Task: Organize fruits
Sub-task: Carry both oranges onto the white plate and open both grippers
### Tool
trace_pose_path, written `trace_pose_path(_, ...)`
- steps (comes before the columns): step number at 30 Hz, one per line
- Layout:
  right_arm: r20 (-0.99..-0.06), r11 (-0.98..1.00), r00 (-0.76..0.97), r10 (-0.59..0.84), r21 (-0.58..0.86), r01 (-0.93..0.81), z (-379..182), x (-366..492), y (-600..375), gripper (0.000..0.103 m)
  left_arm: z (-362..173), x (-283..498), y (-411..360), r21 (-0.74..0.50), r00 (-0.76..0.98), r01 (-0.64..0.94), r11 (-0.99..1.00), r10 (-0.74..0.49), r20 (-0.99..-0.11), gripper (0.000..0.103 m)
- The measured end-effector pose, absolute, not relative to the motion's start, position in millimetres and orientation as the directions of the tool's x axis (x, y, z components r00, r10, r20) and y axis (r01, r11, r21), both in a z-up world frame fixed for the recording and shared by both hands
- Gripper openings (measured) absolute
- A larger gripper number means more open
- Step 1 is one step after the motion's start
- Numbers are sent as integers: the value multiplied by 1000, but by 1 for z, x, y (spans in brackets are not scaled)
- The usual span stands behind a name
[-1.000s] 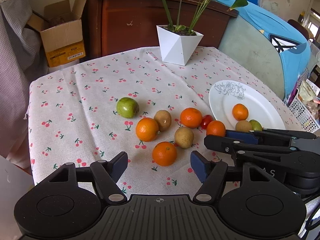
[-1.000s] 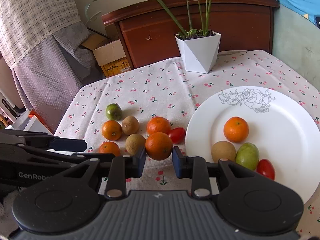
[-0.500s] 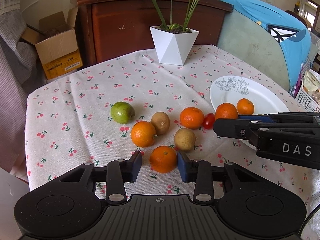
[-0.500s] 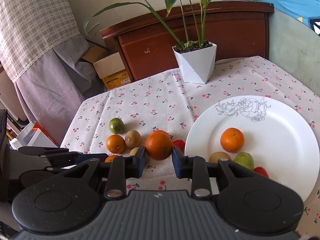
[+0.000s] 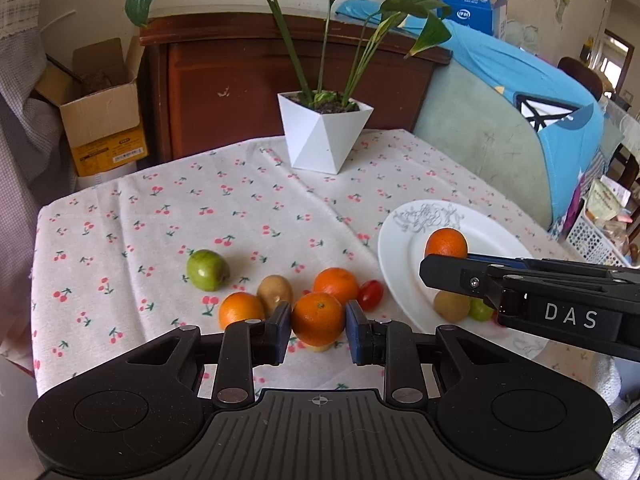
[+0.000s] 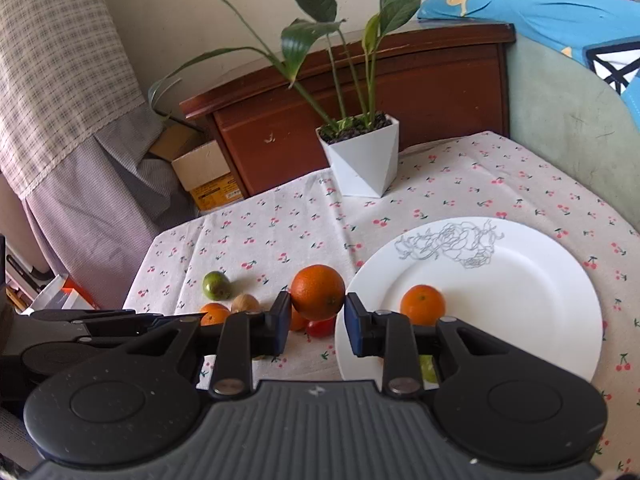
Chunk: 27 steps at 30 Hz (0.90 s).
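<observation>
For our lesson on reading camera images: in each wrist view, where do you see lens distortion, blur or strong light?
Left wrist view: fisheye bends the dresser and darkens the corners; daylight glares at the far right; the orange in the left gripper is sharp. Right wrist view: the same curving, the plate is brightly lit, and the right gripper body at the bottom looks soft.

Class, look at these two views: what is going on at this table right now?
A person is sorting fruit with a claw in each hand. The left claw has just closed on an orange from the loose group on the tablecloth. The right claw grips another orange beside the white plate, which already holds some fruit.
</observation>
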State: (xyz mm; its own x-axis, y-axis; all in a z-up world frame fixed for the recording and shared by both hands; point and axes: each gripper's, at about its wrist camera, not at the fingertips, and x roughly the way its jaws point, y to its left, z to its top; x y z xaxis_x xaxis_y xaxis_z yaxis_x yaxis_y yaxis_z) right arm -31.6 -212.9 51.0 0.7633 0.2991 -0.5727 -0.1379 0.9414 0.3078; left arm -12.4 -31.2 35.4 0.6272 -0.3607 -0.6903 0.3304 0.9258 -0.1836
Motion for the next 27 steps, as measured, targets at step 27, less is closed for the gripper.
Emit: trace_pose_path(27,-654,934,748,112,326,145,30,-29,-286,29,26,62,-140,-248,544,454,856,-487,-683,26)
